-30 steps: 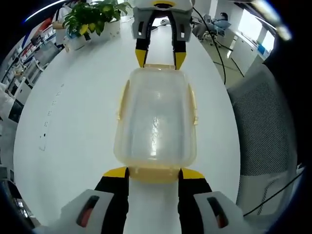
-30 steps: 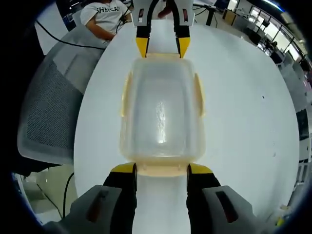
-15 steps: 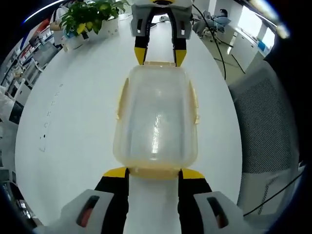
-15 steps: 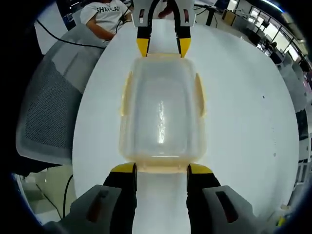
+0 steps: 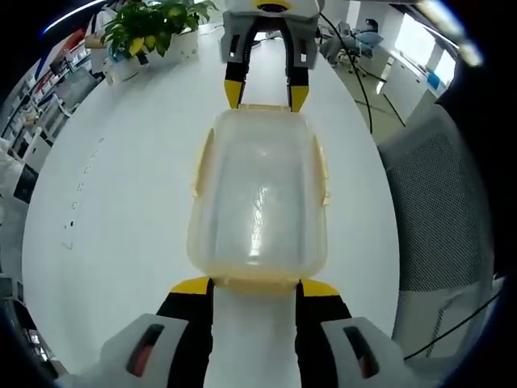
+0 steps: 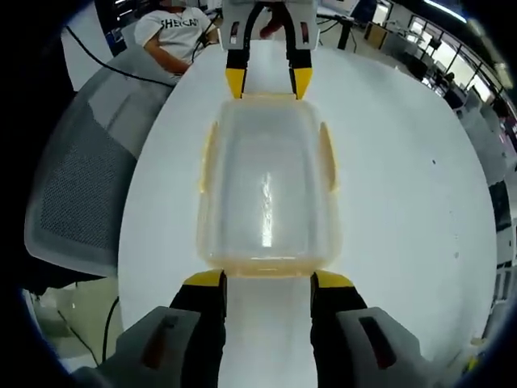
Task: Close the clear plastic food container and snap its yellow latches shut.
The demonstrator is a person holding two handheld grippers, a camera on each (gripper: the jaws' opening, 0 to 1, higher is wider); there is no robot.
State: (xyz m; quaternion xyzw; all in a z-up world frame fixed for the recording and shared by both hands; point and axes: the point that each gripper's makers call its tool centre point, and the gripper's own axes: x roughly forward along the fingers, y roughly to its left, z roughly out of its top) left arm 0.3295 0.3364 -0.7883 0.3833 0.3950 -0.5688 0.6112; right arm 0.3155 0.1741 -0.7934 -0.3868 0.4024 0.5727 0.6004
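Container lies lengthwise between two facing grippers, one at each short end.

The clear plastic food container [image 5: 258, 198] rests on the white desk [image 5: 121, 202], its long axis running from the left gripper [image 5: 254, 287] to the right gripper [image 6: 267, 280]. Both are equally near, each with jaws wide and empty, straddling the pale yellow latch [image 6: 266, 267] at its own end. Walls look smooth, cloudy, with rounded corners; side latches [image 6: 327, 153] seem thin, flexible plastic.
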